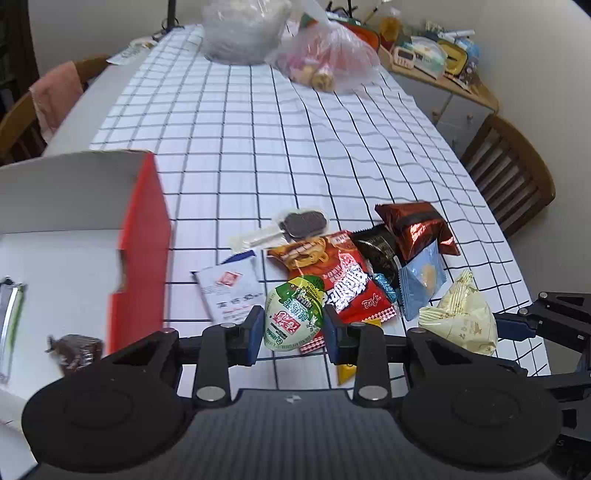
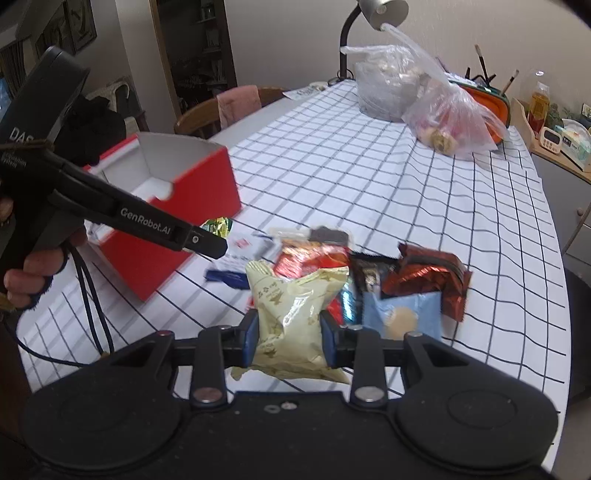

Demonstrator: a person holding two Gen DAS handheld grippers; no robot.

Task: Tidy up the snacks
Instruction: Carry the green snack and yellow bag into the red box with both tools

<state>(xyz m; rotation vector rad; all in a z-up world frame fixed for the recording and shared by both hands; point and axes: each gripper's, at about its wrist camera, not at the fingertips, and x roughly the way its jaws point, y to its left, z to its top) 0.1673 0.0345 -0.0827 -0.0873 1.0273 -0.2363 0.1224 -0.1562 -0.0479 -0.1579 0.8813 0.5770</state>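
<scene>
My left gripper point(image 1: 294, 325) is shut on a green and white egg-shaped snack packet point(image 1: 293, 314) and holds it above the table beside the open red box point(image 1: 142, 236). My right gripper point(image 2: 289, 336) is shut on a cream snack bag point(image 2: 291, 314), which also shows in the left wrist view point(image 1: 458, 317). A pile of snacks lies on the checked tablecloth: a red packet point(image 1: 351, 288), a shiny red-brown packet point(image 1: 417, 229), a light blue packet point(image 1: 423, 280) and a chocolate biscuit packet point(image 1: 303, 223). Inside the box lie a dark wrapped sweet point(image 1: 75, 350) and a silver-green wrapper point(image 1: 9, 321).
Two plastic bags point(image 1: 325, 62) sit at the far end of the table point(image 1: 258, 122). Wooden chairs stand at the right point(image 1: 513, 177) and left point(image 1: 22, 122). A side shelf with clutter point(image 1: 432, 55) is at the back right. A desk lamp point(image 2: 373, 14) stands beyond the bags.
</scene>
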